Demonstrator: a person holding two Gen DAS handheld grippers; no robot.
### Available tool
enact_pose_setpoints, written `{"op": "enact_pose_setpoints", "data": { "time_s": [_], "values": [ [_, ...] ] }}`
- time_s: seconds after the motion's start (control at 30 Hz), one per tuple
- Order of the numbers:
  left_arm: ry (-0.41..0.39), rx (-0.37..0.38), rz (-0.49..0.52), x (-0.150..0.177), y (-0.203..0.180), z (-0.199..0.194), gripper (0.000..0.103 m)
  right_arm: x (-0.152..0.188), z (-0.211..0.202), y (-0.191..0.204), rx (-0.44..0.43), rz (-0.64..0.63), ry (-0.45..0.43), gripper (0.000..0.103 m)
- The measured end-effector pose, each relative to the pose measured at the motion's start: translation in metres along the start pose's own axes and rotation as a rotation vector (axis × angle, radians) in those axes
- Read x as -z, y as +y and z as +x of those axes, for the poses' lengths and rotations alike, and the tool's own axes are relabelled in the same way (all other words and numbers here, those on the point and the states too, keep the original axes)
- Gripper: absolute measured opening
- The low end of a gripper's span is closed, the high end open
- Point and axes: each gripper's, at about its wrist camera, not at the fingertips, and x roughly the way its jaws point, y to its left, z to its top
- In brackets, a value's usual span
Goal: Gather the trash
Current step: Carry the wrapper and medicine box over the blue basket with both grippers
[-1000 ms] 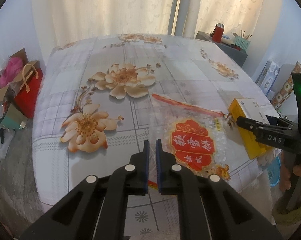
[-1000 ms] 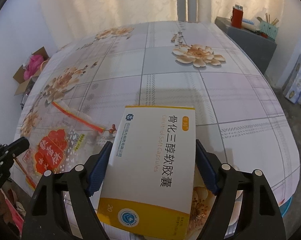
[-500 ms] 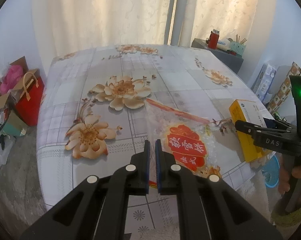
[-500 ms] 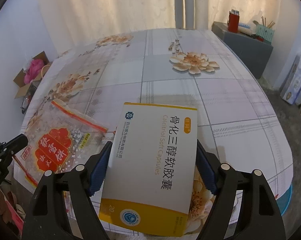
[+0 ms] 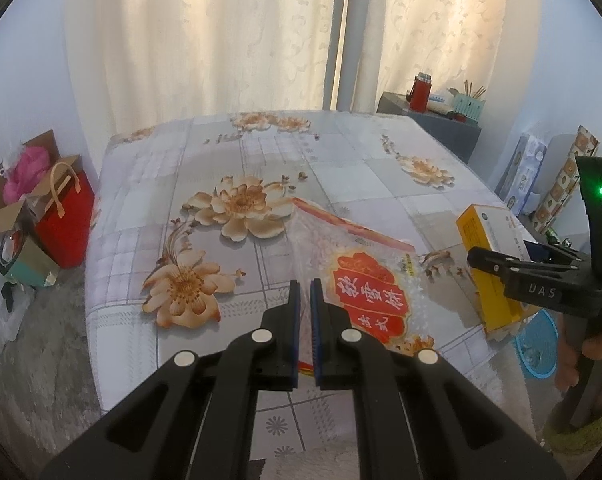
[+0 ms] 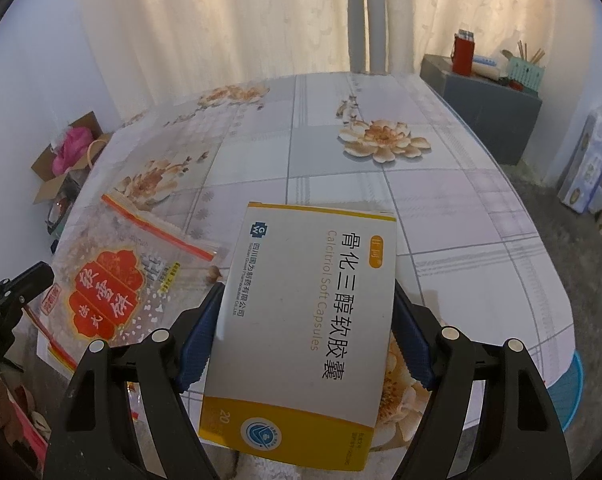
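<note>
Yellow-white medicine box [image 6: 313,320] clamped in right claw [image 6: 309,344]; left claw [image 5: 305,300] pinched on snack bag [image 5: 353,272] corner, both above surface [image 5: 341,176].

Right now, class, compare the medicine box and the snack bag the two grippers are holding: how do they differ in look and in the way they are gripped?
The medicine box is stiff, opaque white-and-yellow card; the snack bag is limp clear plastic with a red label.
The right gripper stands wide around the box's sides; the left gripper is nearly shut, pinching only the bag's edge.
Both carry Chinese print and are held above the flowered table.
</note>
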Motion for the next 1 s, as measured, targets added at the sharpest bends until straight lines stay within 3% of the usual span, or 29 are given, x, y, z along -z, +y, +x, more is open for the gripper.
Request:
{"op": "enact_pose_setpoints", "data": {
  "time_s": [0.37,0.57,0.77,1.0],
  "values": [
    [-0.09,0.027,0.057,-0.02,-0.018,-0.029,0.004,-0.001,-0.029,-0.016,-0.012,0.051,-0.065,0.073],
    [-0.138,0.081,0.116,-0.037,-0.049,-0.039,0.004,0.006,-0.052,-0.043,0.003,0.115,-0.103,0.073],
    [-0.162,0.156,0.231,-0.054,-0.107,-0.04,0.004,0.025,-0.081,-0.095,0.036,0.24,-0.165,0.073],
    [-0.17,0.282,0.37,-0.068,-0.202,-0.032,0.004,0.064,-0.119,-0.189,0.118,0.428,-0.214,0.073]
  ]
}}
